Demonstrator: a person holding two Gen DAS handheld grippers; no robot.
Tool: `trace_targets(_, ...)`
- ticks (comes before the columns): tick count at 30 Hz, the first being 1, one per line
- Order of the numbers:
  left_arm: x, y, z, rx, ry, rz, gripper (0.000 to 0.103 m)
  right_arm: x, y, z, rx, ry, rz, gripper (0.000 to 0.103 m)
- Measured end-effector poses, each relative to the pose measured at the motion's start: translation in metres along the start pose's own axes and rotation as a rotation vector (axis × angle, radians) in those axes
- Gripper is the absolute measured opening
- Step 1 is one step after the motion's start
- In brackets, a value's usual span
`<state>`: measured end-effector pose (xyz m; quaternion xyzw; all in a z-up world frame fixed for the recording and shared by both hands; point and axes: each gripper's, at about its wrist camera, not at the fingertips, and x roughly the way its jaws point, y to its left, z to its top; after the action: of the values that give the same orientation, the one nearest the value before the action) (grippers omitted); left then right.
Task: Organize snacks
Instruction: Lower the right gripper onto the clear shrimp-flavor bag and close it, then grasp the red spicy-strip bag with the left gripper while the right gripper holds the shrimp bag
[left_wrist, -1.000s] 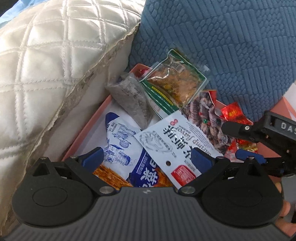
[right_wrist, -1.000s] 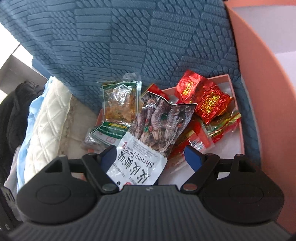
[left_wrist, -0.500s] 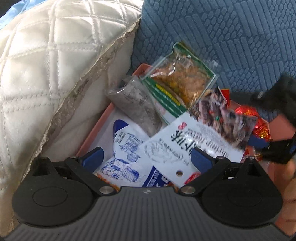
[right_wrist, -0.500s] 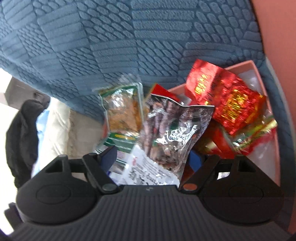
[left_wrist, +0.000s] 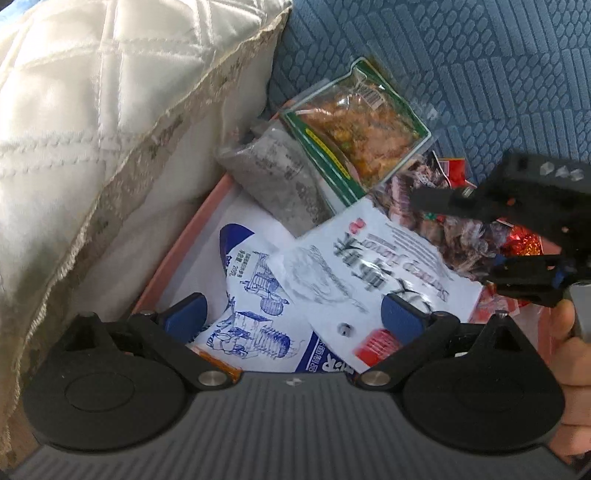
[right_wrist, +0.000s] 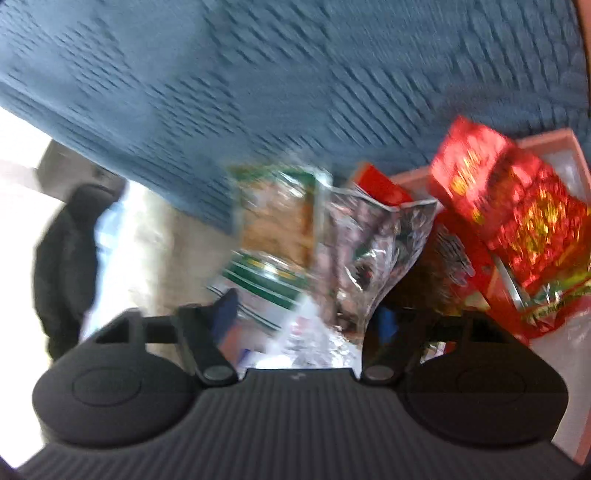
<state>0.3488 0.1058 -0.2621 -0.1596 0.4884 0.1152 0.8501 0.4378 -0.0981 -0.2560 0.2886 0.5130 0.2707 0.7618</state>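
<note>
A pink box (left_wrist: 184, 243) on the sofa holds several snack packs. My left gripper (left_wrist: 293, 317) hangs open just above a blue-and-white pack (left_wrist: 255, 295) and the white end of a shrimp-flavour pack (left_wrist: 362, 266). The right gripper (left_wrist: 480, 236) reaches in from the right, one finger on each side of that pack's clear end. In the blurred right wrist view the shrimp-flavour pack (right_wrist: 369, 251) stands up between the closing jaws of the right gripper (right_wrist: 306, 317), with a gap still showing at the left pad. A green pack (left_wrist: 354, 133) and a grey pack (left_wrist: 273, 177) lie behind.
Red foil packs (right_wrist: 517, 214) fill the box's right side near its rim (right_wrist: 546, 138). A quilted cream cushion (left_wrist: 92, 110) presses against the box's left wall. The blue sofa back (left_wrist: 461, 55) rises close behind. A person's hand (left_wrist: 569, 350) holds the right gripper.
The right gripper has come in from the right over the shrimp-flavour pack, whose clear end has lifted and crumpled. Its jaws look slightly narrower. The left gripper has sunk a little.
</note>
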Motion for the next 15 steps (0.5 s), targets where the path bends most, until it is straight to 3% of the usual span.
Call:
trace_targets(5, 0.002, -0.002, -0.005, 0.006, 0.011, -0.007, 0.102, 0.004, 0.006, -0.004, -0.028, -0.010, -0.092, 0.021)
trace_targets(15, 0.005, -0.009, -0.006, 0.057, -0.010, 0.016, 0.101, -0.052, 0.024, -0.011, -0.216, -0.138, -0.206, 0.016)
